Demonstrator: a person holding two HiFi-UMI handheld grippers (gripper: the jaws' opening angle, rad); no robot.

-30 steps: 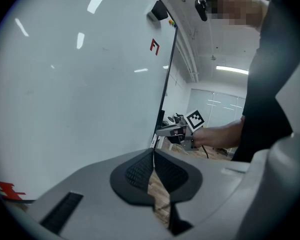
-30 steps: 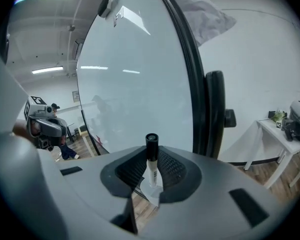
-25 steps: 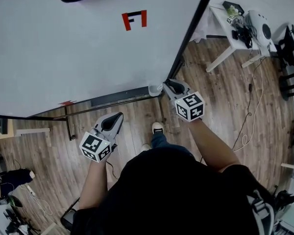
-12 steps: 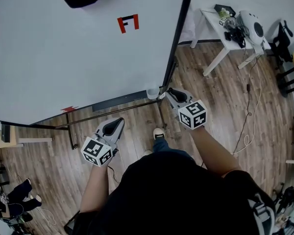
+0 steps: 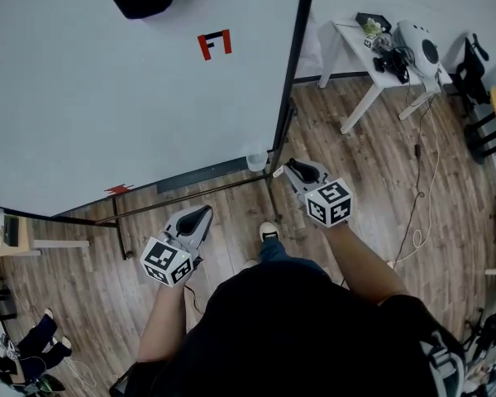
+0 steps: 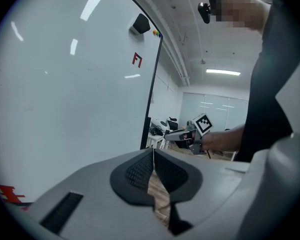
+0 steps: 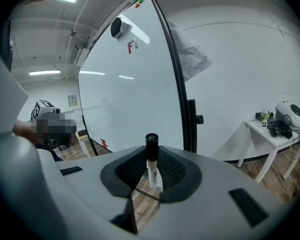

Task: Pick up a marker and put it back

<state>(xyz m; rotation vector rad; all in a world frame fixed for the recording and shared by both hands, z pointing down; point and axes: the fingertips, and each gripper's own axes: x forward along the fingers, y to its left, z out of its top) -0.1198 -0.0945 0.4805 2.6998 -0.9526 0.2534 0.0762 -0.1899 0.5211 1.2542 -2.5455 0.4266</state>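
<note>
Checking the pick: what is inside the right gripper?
A marker, black cap up, clamped in the right gripper. The pads cover part of its white barrel.

top (image 5: 298, 329): black, short sleeves | trousers (image 5: 274, 244): blue | shoe (image 5: 267, 230): white | left gripper (image 5: 200, 212), right gripper (image 5: 289, 166): grey, black ribbed pads (image 6: 135, 176), white marker cubes (image 5: 165, 260)

- Bright, even indoor light from ceiling strip lights (image 6: 222, 72); shadows are faint.
- Glare streaks cross the whiteboard (image 6: 65, 109) in the left gripper view.
- Both gripper views bend strongly and have black corners.
- The marker (image 7: 151, 159) is sharp.
- The head view is clear throughout.
</note>
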